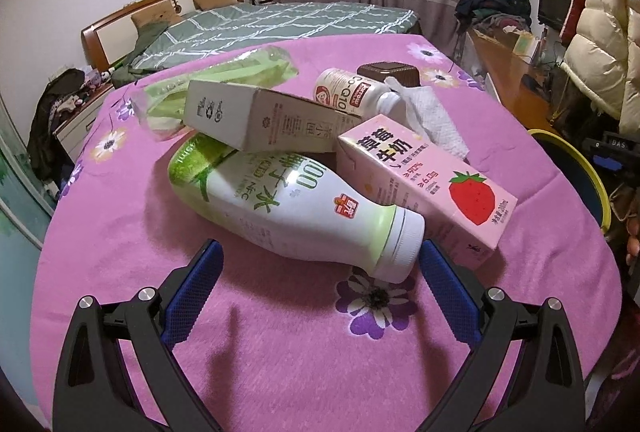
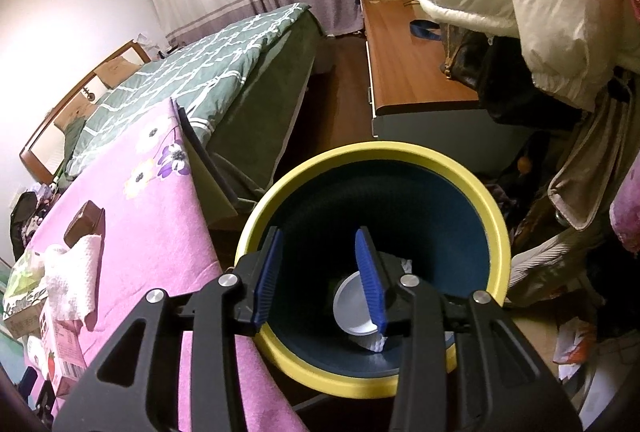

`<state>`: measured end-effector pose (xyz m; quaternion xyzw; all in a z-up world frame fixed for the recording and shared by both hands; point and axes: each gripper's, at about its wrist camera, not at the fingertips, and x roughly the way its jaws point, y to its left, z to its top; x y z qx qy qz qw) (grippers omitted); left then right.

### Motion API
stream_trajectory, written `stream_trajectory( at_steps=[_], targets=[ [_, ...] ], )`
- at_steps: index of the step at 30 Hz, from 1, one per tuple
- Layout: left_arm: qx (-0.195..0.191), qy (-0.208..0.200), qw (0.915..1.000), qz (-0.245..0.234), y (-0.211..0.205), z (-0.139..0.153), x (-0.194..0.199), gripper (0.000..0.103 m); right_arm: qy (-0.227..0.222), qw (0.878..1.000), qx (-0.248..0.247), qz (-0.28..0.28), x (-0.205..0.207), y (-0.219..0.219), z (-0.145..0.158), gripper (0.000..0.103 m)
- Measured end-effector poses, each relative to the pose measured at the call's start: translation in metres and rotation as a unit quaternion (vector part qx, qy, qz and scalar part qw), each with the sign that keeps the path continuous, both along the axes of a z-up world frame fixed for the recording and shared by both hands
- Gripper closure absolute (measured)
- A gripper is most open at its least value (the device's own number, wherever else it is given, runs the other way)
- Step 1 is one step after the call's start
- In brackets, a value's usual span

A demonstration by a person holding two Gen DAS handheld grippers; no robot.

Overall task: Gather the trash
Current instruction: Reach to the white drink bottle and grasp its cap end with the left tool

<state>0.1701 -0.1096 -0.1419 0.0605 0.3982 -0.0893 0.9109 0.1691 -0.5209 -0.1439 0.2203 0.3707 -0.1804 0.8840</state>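
Observation:
Trash is piled on the pink flowered tablecloth [image 1: 280, 332]. A white and green bottle [image 1: 288, 199] lies on its side with its cap toward me. A pink strawberry milk carton [image 1: 424, 183] leans beside it, and a beige carton [image 1: 264, 115] rests on top. My left gripper [image 1: 320, 256] is open and wide. The bottle's cap end lies just ahead between its blue fingertips, and the pads are not touching it. My right gripper [image 2: 320, 236] hovers open over the yellow-rimmed bin [image 2: 496, 216] with nothing between its pads. A white cup [image 2: 356, 308] and crumpled paper lie at the bin's bottom.
Behind the pile are a small white bottle [image 1: 352, 95], a crumpled tissue [image 1: 428, 111], a brown box [image 1: 392, 71] and a green plastic wrapper [image 1: 216, 79]. The bin stands off the table's right edge. A bed [image 2: 224, 71] and a wooden cabinet [image 2: 412, 71] lie beyond.

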Motion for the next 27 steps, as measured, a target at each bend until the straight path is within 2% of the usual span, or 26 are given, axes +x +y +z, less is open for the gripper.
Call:
stream_trajectory(
  at_steps=[6, 11, 14, 16, 18, 20, 23, 24, 26, 27],
  targets=[
    [-0.001, 0.002, 0.9996, 0.027, 0.03, 0.003, -0.003, 0.006, 0.0, 1.0, 0.001, 0.009, 0.002, 0.005, -0.001, 0.066],
    [0.0, 0.004, 0.9961, 0.088, 0.081, 0.003, -0.009, 0.006, -0.002, 1.0, 0.0, 0.015, 0.004, 0.011, 0.001, 0.066],
    [0.005, 0.007, 0.9909, 0.135, 0.113, -0.001, -0.011, 0.007, -0.003, 1.0, -0.002, 0.021, 0.005, 0.016, 0.003, 0.066],
    [-0.01, 0.013, 0.9881, 0.153, 0.127, -0.001, -0.013, 0.007, -0.005, 1.0, -0.004, 0.025, 0.005, 0.02, 0.005, 0.066],
    [-0.033, 0.009, 0.989, 0.144, 0.129, 0.001, -0.018, 0.006, -0.006, 1.0, -0.006, 0.028, 0.006, 0.023, 0.007, 0.066],
    [-0.051, 0.0, 0.9923, 0.113, 0.116, 0.003, -0.021, 0.006, -0.009, 0.999, -0.006, 0.032, 0.007, 0.028, 0.009, 0.066],
    [-0.057, -0.003, 0.994, 0.094, 0.101, 0.002, -0.019, 0.007, -0.009, 0.999, -0.008, 0.039, 0.008, 0.032, 0.011, 0.065],
    [-0.055, -0.002, 0.994, 0.094, 0.097, 0.0, -0.016, 0.01, -0.009, 0.999, -0.01, 0.04, 0.008, 0.034, 0.012, 0.065],
    [-0.058, 0.009, 0.993, 0.103, 0.096, -0.005, -0.009, 0.024, -0.011, 0.999, -0.01, 0.041, 0.008, 0.034, 0.012, 0.064],
    [-0.066, 0.019, 0.9919, 0.107, 0.097, -0.008, -0.004, 0.026, -0.011, 0.999, -0.01, 0.041, 0.008, 0.034, 0.012, 0.063]
  ],
)
